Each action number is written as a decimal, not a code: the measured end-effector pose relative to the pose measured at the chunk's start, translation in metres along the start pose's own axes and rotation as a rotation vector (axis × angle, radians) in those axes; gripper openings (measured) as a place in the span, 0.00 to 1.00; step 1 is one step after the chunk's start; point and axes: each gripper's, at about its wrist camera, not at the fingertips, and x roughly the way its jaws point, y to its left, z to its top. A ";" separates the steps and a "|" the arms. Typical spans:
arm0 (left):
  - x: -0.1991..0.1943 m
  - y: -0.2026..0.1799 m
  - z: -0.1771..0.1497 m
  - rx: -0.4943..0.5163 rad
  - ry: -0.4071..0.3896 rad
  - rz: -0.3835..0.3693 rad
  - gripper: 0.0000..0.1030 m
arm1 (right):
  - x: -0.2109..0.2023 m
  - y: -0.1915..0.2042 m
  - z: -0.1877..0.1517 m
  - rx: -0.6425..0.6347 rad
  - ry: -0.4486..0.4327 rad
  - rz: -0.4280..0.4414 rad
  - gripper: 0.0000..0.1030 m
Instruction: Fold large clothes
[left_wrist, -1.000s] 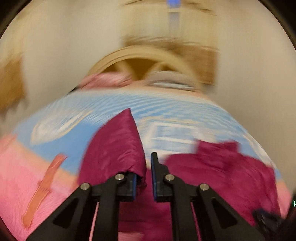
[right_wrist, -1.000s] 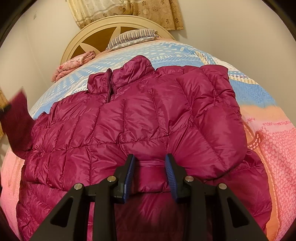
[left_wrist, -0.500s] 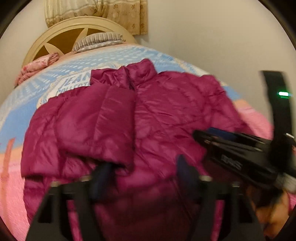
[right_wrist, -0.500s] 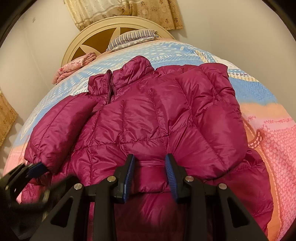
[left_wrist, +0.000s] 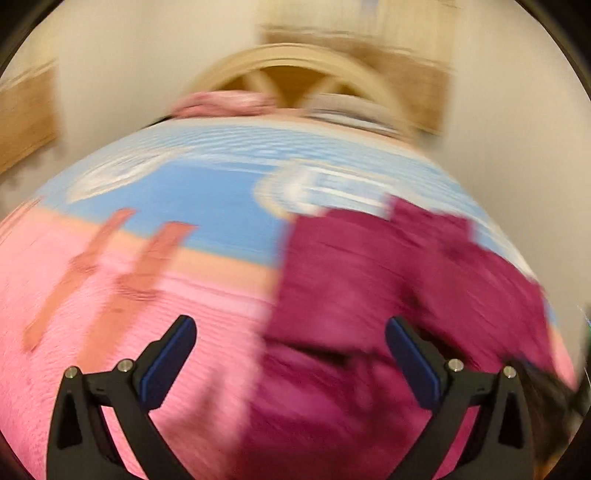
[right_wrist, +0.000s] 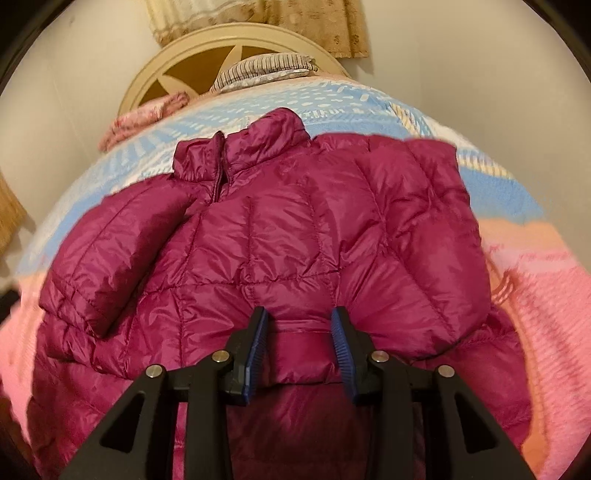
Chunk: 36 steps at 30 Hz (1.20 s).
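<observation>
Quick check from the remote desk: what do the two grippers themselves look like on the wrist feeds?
Both look identical: the left gripper and right gripper have matte black angular fingers with triangular cut-outs, silver round screw heads, and blue fingertip pads, visibly ribbed on the right one. No cables, markings or sleeves are visible.

Striped pillow (right_wrist: 264, 70) against headboard (right_wrist: 177, 66); curtain (right_wrist: 258, 18) behind

Ahead of my right tongs (right_wrist: 299, 332) the jacket (right_wrist: 280, 236) is glossy, quilted, puffy synthetic cloth. Bedspread (right_wrist: 524, 295) beneath: matt, nubbly woven cloth. My tongs: matt black plastic, ribbed blue pads (right_wrist: 341, 338), bright metal screws (right_wrist: 377, 356). Headboard (right_wrist: 192, 55) beyond: smooth, painted.
</observation>
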 end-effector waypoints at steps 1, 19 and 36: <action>0.011 0.006 0.004 -0.046 0.015 0.024 1.00 | -0.004 0.005 0.001 -0.013 -0.003 0.003 0.41; 0.070 0.005 -0.022 -0.101 0.139 0.038 1.00 | -0.003 0.146 0.033 -0.266 -0.016 0.183 0.68; 0.063 0.008 -0.026 -0.108 0.129 0.015 1.00 | -0.046 -0.057 0.012 0.219 -0.067 0.070 0.49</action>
